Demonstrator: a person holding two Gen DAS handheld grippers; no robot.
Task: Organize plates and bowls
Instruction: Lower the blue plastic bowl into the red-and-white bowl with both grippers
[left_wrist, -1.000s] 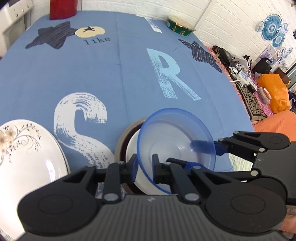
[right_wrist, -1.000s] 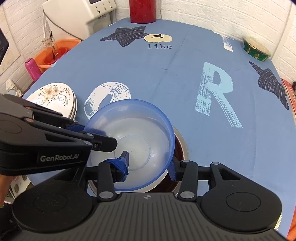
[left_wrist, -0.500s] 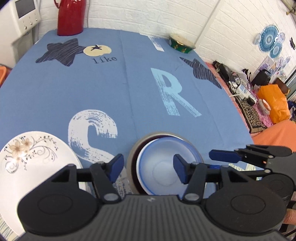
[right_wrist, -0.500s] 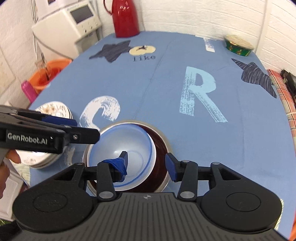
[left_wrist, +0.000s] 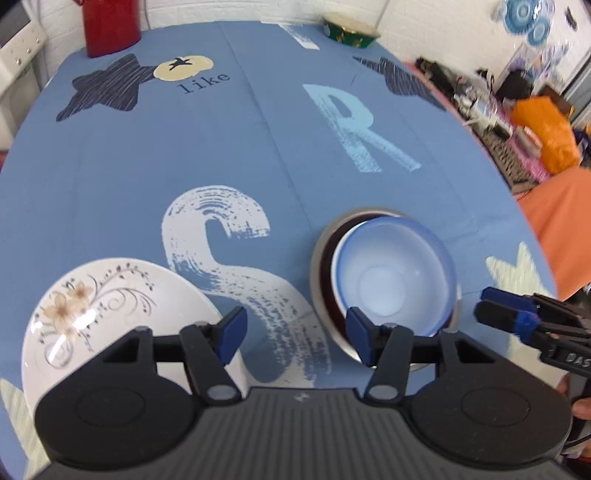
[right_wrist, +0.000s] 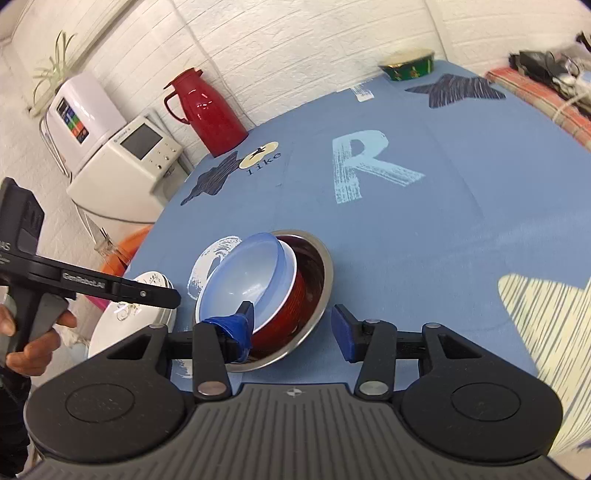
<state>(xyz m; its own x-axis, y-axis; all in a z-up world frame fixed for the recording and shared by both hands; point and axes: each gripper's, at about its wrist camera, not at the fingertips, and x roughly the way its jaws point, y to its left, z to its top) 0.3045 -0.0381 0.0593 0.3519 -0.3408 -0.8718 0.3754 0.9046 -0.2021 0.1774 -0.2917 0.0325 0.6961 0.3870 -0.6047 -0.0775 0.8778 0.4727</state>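
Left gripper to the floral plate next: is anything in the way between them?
Nothing visible. The left gripper has its jaws open, and the floral plate lies on the blue tablecloth right ahead of the left jaw. The nested bowls sit off to the right, apart from the plate.

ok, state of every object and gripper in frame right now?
blue bowl: nested in the stack, tilted, released
red bowl: inside the steel bowl, under the blue one
steel bowl: on the tablecloth, bottom of the stack
floral plate: flat on the table, untouched
left gripper: open, empty
right gripper: open, empty
red thermos: upright, lid on
green bowl: upright at far edge
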